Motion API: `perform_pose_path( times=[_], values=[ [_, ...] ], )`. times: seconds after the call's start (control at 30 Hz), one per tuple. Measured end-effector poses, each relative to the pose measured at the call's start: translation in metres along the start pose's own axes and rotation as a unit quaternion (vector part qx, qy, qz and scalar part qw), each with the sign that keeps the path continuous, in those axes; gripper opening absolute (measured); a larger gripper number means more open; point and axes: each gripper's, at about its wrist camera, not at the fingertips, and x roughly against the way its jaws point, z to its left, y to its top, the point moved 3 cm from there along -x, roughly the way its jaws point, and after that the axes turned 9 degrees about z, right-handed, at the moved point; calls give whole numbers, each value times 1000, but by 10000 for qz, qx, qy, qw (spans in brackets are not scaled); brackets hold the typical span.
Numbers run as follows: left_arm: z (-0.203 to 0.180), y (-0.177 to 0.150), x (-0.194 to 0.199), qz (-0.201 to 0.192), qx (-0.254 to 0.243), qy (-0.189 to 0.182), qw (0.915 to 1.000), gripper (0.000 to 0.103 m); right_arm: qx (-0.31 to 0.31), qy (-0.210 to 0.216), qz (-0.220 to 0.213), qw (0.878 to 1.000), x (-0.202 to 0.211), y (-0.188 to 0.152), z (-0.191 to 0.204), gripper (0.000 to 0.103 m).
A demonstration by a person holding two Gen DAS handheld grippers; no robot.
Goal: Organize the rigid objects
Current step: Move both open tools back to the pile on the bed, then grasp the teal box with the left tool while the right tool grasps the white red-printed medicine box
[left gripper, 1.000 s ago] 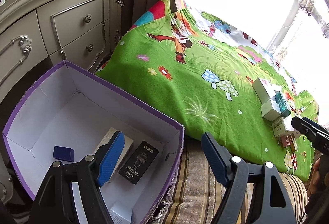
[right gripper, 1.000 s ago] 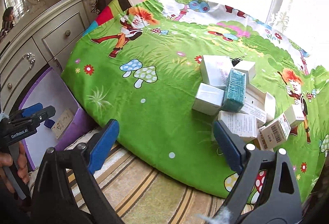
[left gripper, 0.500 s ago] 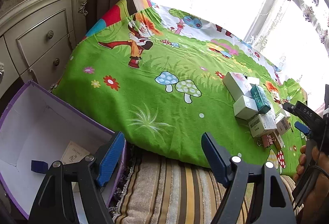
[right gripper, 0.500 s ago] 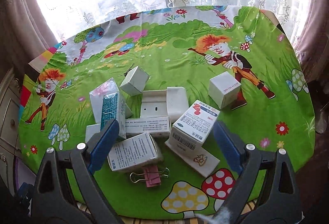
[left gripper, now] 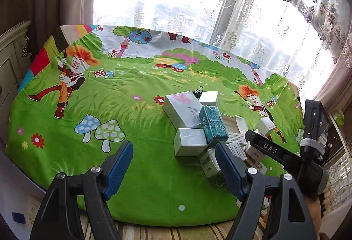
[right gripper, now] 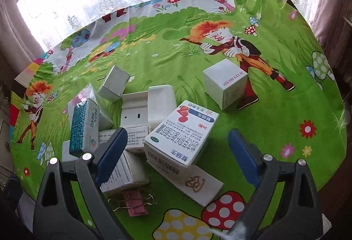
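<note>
Boxes (right gripper: pixel 180 132) now nearer right jaws, purple bin nearly gone

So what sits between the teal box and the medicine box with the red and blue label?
In the right wrist view, an open white tray box lies between the teal box and the medicine box.

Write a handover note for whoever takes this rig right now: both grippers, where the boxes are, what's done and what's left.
Left gripper: open, empty, over the near part of the green cloth, beside the pile.
Right gripper: open, empty, straddling the red-and-blue medicine box without gripping it.
Things: the pile lies on the cloth, including the teal box, a white cube box apart to the right, and a pink binder clip at the near edge.
Done: the purple bin at lower left shows only its corner, with a small blue item inside.
Left: nearly the whole pile; the medicine box looks like the likely next pick.
</note>
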Motion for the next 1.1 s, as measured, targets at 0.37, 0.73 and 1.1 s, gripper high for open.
perform_pose_path(
  times=[0.37, 0.73, 1.1],
  values=[
    [-56, 26, -56, 295, -378, 87, 9988, 68, -195, 134, 118, 9997, -12, 0, -18, 87],
    [-75, 27, -100, 700, -734, 501, 9936, 40, -493, 304, 197, 9981, -19, -3, -33, 61],
    [-80, 28, -96, 574, -824, 450, 9939, 34, -521, 444, -3, 9977, -11, -6, -34, 45]
  ],
)
